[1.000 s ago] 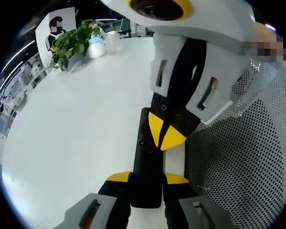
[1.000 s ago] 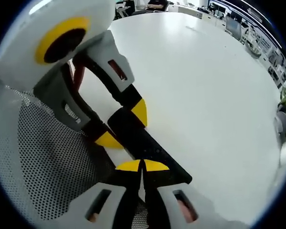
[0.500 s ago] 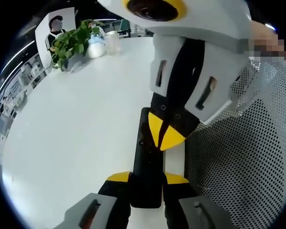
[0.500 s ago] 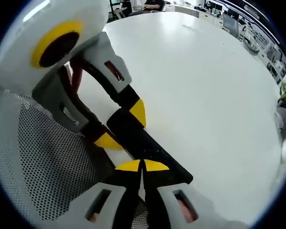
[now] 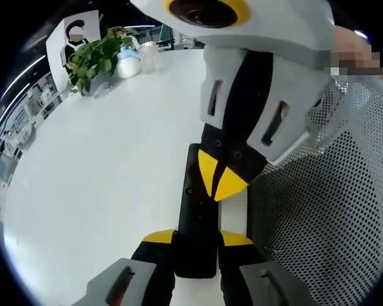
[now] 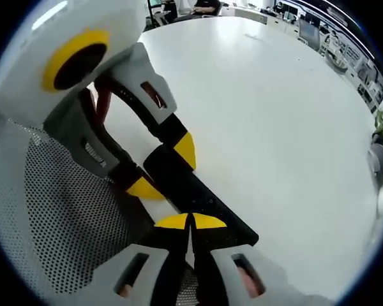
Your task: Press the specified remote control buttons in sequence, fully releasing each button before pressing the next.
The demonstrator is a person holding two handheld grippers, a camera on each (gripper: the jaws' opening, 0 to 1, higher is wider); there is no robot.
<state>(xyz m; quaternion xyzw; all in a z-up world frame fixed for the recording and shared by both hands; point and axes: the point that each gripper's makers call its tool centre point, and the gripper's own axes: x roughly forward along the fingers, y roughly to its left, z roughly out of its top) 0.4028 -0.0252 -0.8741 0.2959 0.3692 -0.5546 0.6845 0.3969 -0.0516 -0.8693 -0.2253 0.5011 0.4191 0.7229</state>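
Slim black rectangular remote control (image 5: 196, 213) lies flat on the white desk (image 5: 102, 172), close along the desk's near edge, where a white perforated mesh surface (image 5: 332, 210) borders the desk top.

Left gripper (image 5: 196, 239): yellow-tipped fingers (image 5: 158, 237) sit one on each long side of the remote's near end, closed in against it; the remote's body runs forward between them. In the right gripper view the same left gripper (image 6: 159, 167) comes in from the upper left, its two yellow tips either side of the remote control (image 6: 195, 197) at its far end.

Right gripper (image 6: 190, 222): yellow fingertips (image 6: 171, 221) drawn together with only a hairline seam between them, nothing held between them. Tips rest over the remote's top face. In the left gripper view this right gripper (image 5: 218, 178) reaches down from above, its joined tip on the remote's upper face about mid-length; actual contact with a button cannot be told.

Far corner of desk: green leafy potted plant (image 5: 96, 60), and just beside it a pale rounded container (image 5: 129, 62).
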